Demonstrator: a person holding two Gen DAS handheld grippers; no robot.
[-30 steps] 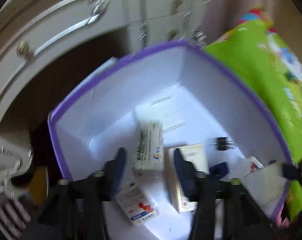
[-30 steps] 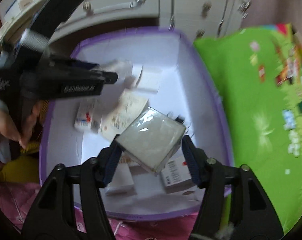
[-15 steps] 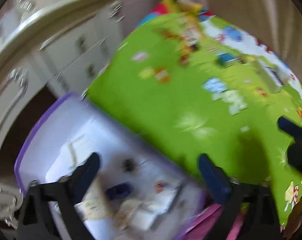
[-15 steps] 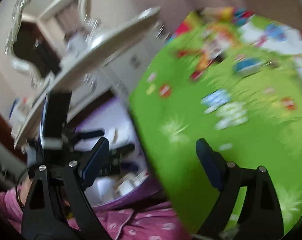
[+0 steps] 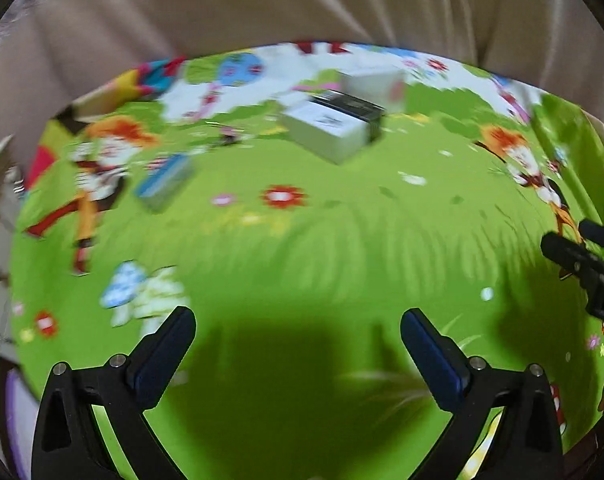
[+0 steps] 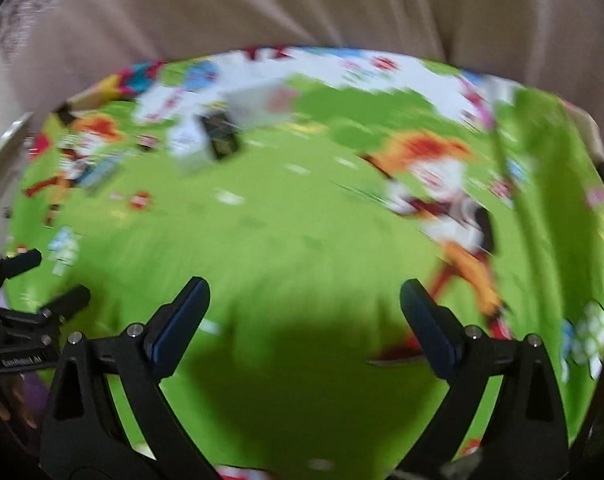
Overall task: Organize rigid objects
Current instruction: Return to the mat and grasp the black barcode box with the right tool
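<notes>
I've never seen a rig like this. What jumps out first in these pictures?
The bright green cartoon play mat fills nearly the whole view. Towards its far edge sits a white box with a black box tight behind it, and a small blue box lies further left. Up close, both pairs of tongs, left and right, are empty.

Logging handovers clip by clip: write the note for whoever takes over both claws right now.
Left claw: open, empty, over the green play mat.
Right claw: jaws opening, nothing between them, over the same mat.
Still on the mat, far side: white-and-black box, pale box behind it, small blue box to its left.
Purple bin's edge at lower left.
Left: collect those boxes.
</notes>
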